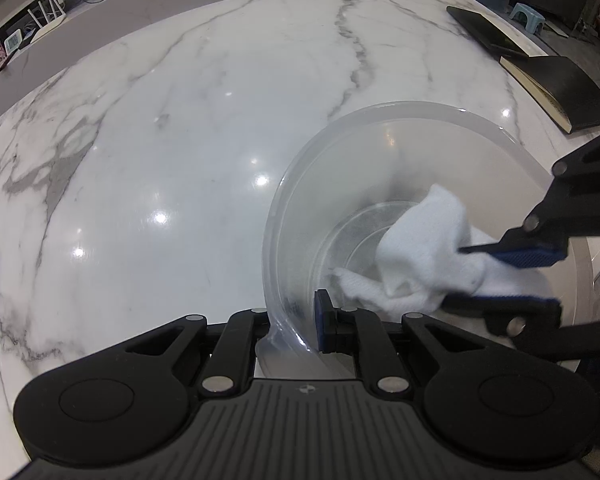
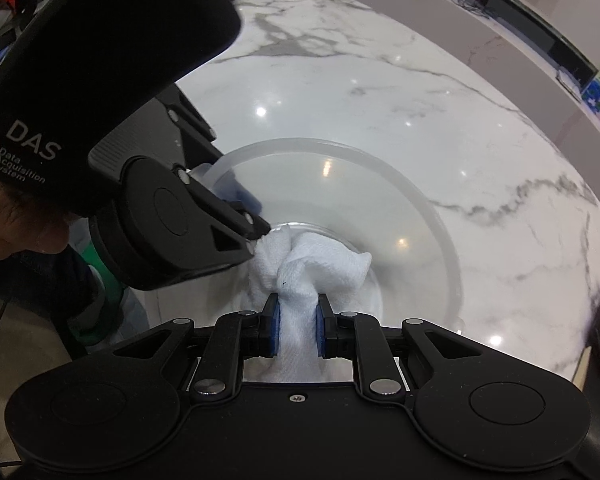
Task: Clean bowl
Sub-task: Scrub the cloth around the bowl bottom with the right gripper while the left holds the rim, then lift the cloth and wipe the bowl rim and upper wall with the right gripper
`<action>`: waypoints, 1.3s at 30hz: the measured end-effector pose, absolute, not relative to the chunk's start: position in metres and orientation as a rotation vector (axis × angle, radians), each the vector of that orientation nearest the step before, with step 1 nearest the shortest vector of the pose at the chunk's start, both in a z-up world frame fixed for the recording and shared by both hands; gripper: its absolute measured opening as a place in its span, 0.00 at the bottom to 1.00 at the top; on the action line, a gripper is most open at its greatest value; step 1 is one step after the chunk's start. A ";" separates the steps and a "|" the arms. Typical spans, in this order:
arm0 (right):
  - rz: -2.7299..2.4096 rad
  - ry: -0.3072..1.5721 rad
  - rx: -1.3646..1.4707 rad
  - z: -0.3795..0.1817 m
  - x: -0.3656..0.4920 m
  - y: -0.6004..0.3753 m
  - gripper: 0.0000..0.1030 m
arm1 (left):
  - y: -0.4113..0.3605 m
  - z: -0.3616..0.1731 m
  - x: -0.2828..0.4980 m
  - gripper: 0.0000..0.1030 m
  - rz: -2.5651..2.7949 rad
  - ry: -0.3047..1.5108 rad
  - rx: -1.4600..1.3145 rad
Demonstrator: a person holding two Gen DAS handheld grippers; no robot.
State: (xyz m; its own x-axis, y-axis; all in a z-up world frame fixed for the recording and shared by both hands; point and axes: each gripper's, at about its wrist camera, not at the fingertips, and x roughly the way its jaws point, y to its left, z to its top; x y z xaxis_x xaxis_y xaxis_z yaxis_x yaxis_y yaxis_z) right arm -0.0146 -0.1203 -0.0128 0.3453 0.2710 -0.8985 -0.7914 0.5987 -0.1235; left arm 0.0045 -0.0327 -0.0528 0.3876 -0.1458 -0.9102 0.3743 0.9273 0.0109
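On the marble desk [image 1: 180,120] | left wrist view: left tool [image 1: 296,320] clamps the clear plastic bowl [image 1: 380,120] rim | right wrist view: right tool [image 2: 296,328] pinches white cloth [image 2: 320,260] inside bowl | step: wiping interior; next likely sweeps the wall.

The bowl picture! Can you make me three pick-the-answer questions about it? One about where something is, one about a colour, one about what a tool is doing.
1. Where is the cloth?
A. inside the bowl
B. on the black book
C. under the table

2. What colour is the cloth?
A. red
B. white
C. green

3. What is the left tool doing?
A. lying flat on the table
B. gripping a pen
C. gripping the bowl's rim

Answers:
1 A, the cloth bunches up on the clear bowl's bottom.
2 B, it looks plain white in both views.
3 C, the rim sits between its fingers while the right tool pinches the cloth.
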 end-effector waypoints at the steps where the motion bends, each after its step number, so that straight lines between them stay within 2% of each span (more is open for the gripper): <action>1: 0.745 0.988 -0.620 -0.012 -0.015 -0.121 0.15 | -0.032 -0.053 0.005 0.10 -0.334 1.127 0.228; 10: 0.654 0.946 -0.585 0.008 -0.020 -0.142 0.15 | -0.032 -0.053 0.005 0.10 -0.332 1.126 0.227; 24: 0.584 0.765 -0.457 0.015 -0.001 -0.144 0.15 | -0.031 -0.053 0.005 0.10 -0.332 1.123 0.238; 39: 0.597 0.763 -0.442 0.014 0.012 -0.127 0.15 | -0.030 -0.054 0.007 0.10 -0.333 1.119 0.244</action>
